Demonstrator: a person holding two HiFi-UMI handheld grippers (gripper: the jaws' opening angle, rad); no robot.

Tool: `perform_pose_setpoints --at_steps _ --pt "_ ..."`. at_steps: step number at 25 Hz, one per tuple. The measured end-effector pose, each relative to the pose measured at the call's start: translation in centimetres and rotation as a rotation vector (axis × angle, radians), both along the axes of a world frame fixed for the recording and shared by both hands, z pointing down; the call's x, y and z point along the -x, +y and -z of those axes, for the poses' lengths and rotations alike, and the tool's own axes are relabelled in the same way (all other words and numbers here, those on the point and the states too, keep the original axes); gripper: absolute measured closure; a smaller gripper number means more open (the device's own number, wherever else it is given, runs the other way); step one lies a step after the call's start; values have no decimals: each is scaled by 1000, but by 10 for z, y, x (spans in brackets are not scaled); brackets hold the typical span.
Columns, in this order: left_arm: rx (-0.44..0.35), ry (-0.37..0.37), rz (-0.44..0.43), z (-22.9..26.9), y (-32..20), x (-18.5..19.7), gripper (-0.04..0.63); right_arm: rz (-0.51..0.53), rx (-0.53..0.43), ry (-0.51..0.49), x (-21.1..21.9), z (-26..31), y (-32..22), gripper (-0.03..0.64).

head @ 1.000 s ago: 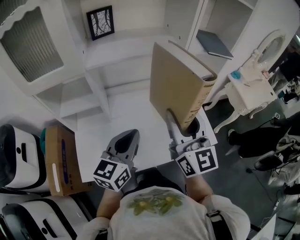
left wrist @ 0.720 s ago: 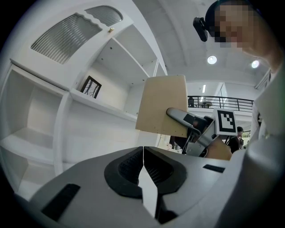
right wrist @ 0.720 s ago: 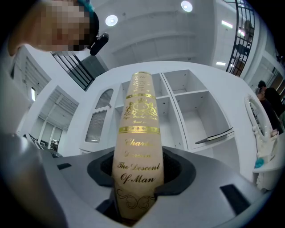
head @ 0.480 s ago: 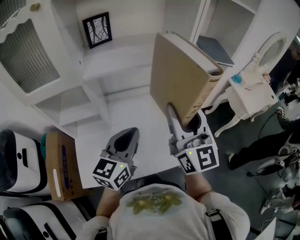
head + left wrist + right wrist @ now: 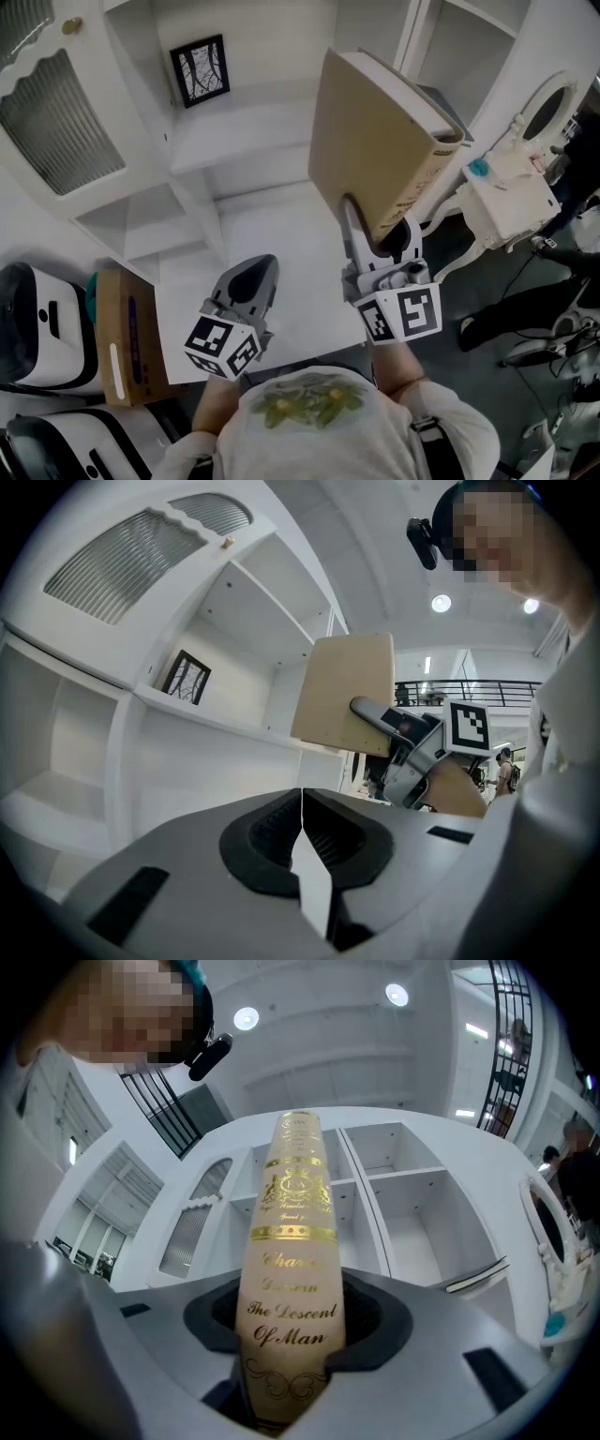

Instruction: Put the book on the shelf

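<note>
A thick tan book (image 5: 375, 141) with gold lettering on its spine (image 5: 291, 1260) stands upright in my right gripper (image 5: 380, 239), whose jaws are shut on its lower end. It hangs in the air in front of the white shelf unit (image 5: 244, 122), near the upright between the middle and right compartments (image 5: 375, 1194). The book (image 5: 342, 691) also shows in the left gripper view. My left gripper (image 5: 248, 281) is lower and to the left, over the white surface, shut (image 5: 302, 827) with nothing in it.
A framed picture (image 5: 200, 58) stands on a middle shelf. A dark flat book (image 5: 478, 1277) lies in the right compartment. A white ornate table with a mirror (image 5: 511, 197) is at the right. A cardboard box (image 5: 127, 337) and white cases (image 5: 37, 328) sit at the left.
My right gripper has carried the book slightly up and to the right, closer to the shelf's right compartment. The left gripper has stayed where it was.
</note>
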State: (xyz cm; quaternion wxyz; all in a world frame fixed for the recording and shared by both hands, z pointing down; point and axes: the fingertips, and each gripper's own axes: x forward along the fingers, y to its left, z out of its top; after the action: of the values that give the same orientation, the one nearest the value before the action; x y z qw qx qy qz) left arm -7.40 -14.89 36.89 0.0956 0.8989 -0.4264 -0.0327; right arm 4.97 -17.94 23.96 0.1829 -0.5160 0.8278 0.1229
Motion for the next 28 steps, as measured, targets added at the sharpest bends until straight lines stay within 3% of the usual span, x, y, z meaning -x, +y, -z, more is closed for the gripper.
perform_pose_setpoints --at_steps 28 --pt "-16 -28 26 8 -42 11 565 -53 -63 13 3 16 -57 391"
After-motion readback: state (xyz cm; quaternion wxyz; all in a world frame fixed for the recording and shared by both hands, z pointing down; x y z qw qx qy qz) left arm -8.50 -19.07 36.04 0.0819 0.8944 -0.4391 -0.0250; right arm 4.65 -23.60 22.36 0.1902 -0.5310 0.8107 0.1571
